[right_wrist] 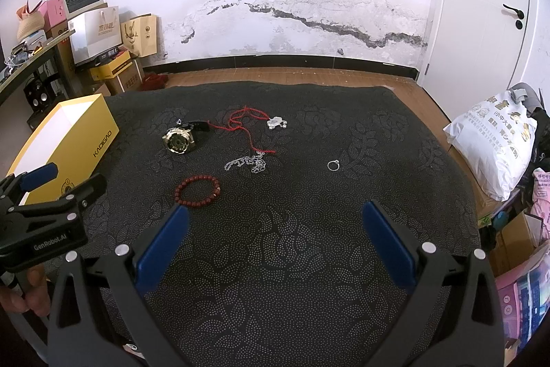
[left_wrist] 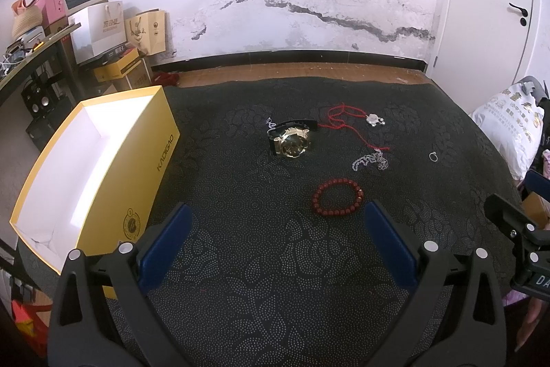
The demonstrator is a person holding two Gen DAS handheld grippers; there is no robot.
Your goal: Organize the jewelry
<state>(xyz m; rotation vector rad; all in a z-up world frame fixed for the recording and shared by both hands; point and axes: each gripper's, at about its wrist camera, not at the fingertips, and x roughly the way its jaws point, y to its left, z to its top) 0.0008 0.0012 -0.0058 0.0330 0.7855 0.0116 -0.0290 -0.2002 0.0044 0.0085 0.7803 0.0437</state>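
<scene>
Left gripper [left_wrist: 275,222]: jaws spread wide, holding nothing. Right gripper [right_wrist: 275,222]: same, nothing held. Red bead bracelet [left_wrist: 337,197] just ahead of left gripper, on dark cloth [left_wrist: 257,281]. Gold watch [left_wrist: 292,140], silver chain [left_wrist: 371,160], ring [right_wrist: 332,164] farther ahead. Yellow box [left_wrist: 144,167] open, to left gripper's left.

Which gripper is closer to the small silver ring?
Right. The ring lies ahead of the right gripper, slightly right. From the left gripper it sits far off to the right.
</scene>
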